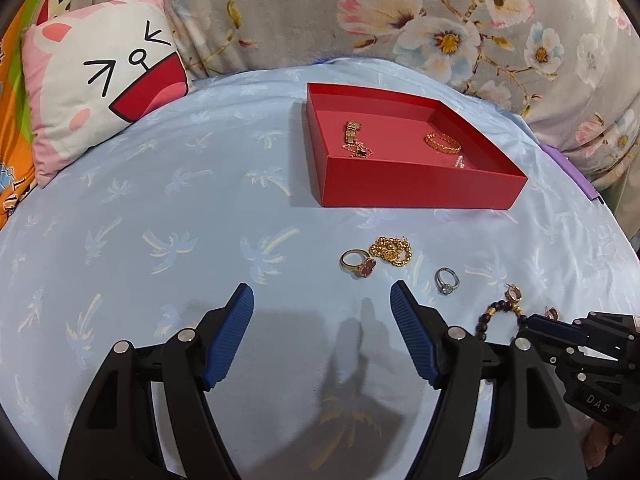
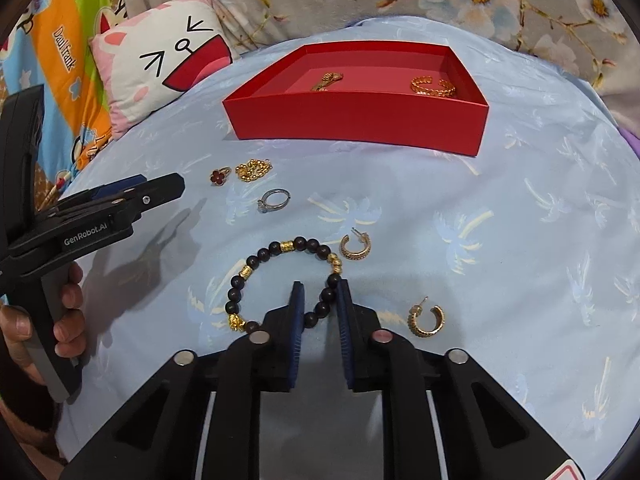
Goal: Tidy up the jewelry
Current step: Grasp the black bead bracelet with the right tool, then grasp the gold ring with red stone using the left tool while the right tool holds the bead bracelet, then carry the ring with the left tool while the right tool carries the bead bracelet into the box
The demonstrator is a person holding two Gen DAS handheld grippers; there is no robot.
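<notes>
Item: beaded bracelet [image 2: 280, 280], dark beads with gold spacers, flat on the blue bedsheet [image 2: 500, 240]; my right hand-held gripper [image 2: 320, 292] has its pads nipped on a bead strand at the near side, a thin spot I judge easiest to lift

Left hand-held gripper [image 1: 322, 296]: spread, empty, waiting

Destination: red box [image 2: 360, 124], well beyond

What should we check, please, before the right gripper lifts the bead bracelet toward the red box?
1. Right gripper closed on bead bracelet: ok, beads sit between the pads.
2. Grip firm enough to lift: cannot tell.
3. Nearer hoop earring clear of the bracelet: ok.
4. Red box has free floor: ok.
5. Left gripper open and empty, off to the side: ok.
</notes>
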